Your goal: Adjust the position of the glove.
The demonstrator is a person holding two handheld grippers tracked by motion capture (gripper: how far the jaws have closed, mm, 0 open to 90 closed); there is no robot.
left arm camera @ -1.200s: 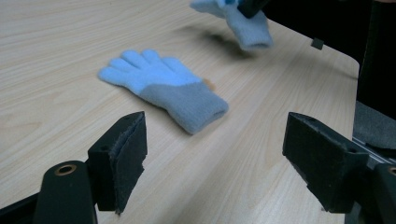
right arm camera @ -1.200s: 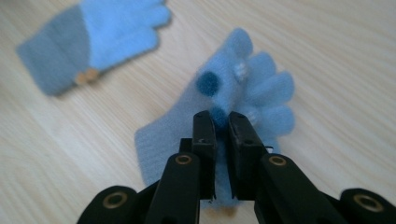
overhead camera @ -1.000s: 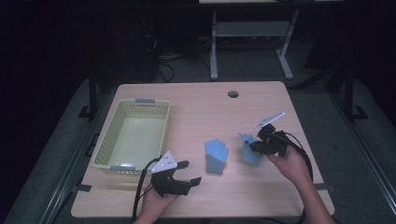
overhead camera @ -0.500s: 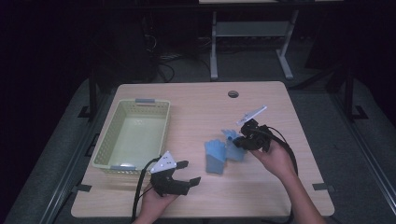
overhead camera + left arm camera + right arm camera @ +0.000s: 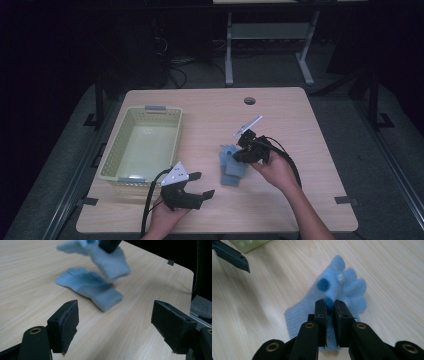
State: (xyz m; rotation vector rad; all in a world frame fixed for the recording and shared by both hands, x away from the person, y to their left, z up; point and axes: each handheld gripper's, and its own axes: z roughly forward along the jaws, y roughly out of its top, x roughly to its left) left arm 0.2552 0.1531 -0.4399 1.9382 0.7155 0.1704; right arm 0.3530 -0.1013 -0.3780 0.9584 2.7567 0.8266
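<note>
A: Right gripper [image 5: 239,150] state?
B: Jaws nearly closed, pinching a light-blue glove [image 5: 337,293] — lifted off the table [image 5: 300,125], fingers pointing away from the jaws.

A: Left gripper [image 5: 197,184]?
B: Jaws spread wide, gripping nothing, at the near edge right of the basket [image 5: 142,145].

A: Second glove [image 5: 91,287]?
B: Flat on the table mid-right — long axis near-far, cuff toward the near edge.

Left tongs [image 5: 196,185] low at the near table edge, held in the left hand [image 5: 165,217] — jaws spread wide, nothing between them. Right tongs [image 5: 239,151] further out toward mid-table, right hand [image 5: 276,172] behind, forearm angling in from bottom right — jaws pinched nearly together on a blue glove [image 5: 329,305].
</note>
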